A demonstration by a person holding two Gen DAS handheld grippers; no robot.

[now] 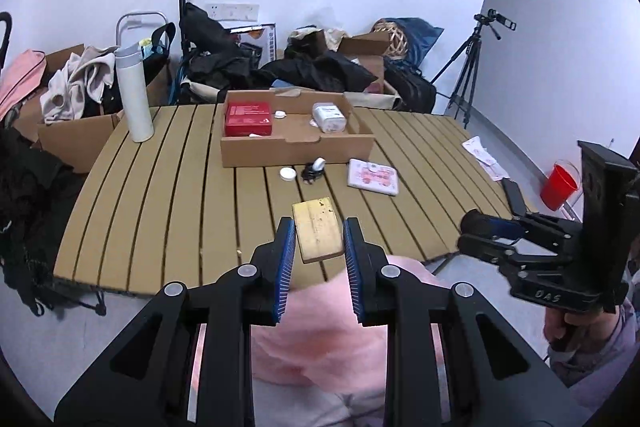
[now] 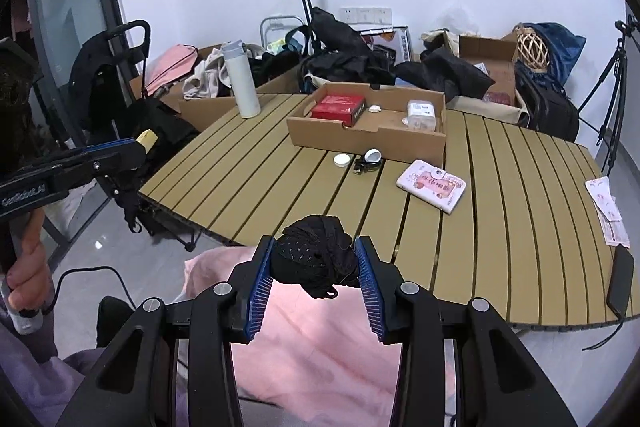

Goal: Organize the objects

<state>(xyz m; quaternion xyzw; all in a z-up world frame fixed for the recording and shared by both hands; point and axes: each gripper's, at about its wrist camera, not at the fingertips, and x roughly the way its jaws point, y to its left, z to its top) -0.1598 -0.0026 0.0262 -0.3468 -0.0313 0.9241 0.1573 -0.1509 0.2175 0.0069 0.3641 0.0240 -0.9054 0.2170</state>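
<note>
Carrying both loads to the cardboard tray (image 1: 298,147) at upper centre works best: left claw (image 1: 319,239) pinches the yellow block (image 1: 318,229), right claw (image 2: 316,263) pinches the black bundle (image 2: 314,255); clear the rim, then lower.

It looked like a lived-in room at home, used for recording: a slatted folding table (image 1: 168,195) stood near, cardboard boxes (image 1: 72,131) of clothes and bags lined the far white wall, and a tripod-mounted camera (image 1: 494,17) stood far right.
</note>
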